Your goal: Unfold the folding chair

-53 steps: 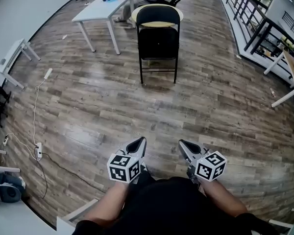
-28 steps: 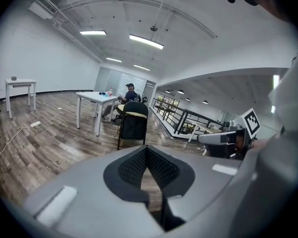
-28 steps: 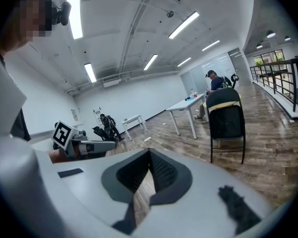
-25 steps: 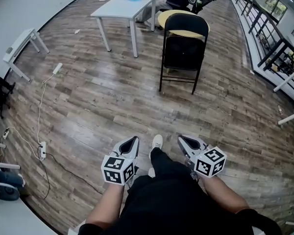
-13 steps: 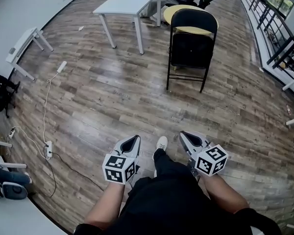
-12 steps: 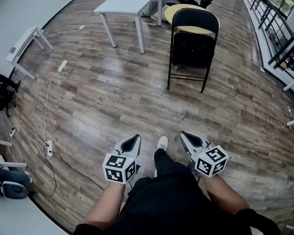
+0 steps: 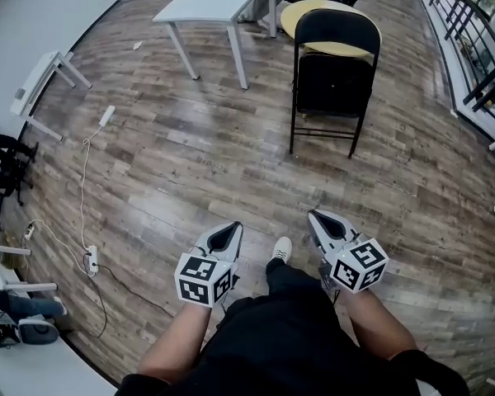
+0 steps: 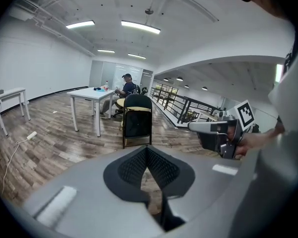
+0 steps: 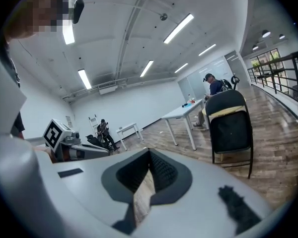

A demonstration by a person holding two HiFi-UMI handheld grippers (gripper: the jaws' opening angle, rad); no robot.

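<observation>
- The black folding chair [image 7: 337, 77] stands upright on the wooden floor [image 7: 190, 163], at about 1 o'clock from the person and well apart from both grippers.
- The left gripper [image 7: 229, 234] has its jaws pressed together with nothing between them; it points towards the chair [image 8: 137, 120].
- The right gripper [image 7: 320, 223] is likewise closed and empty, with the chair [image 9: 231, 125] at its 2 o'clock.
- A white shoe [image 7: 280, 249] shows between the two grippers.
- A white table [image 7: 210, 2] stands at the chair's 10 o'clock, just beside it.
- A white cable [image 7: 84, 188] lies on the floor at the person's 9 o'clock.
</observation>
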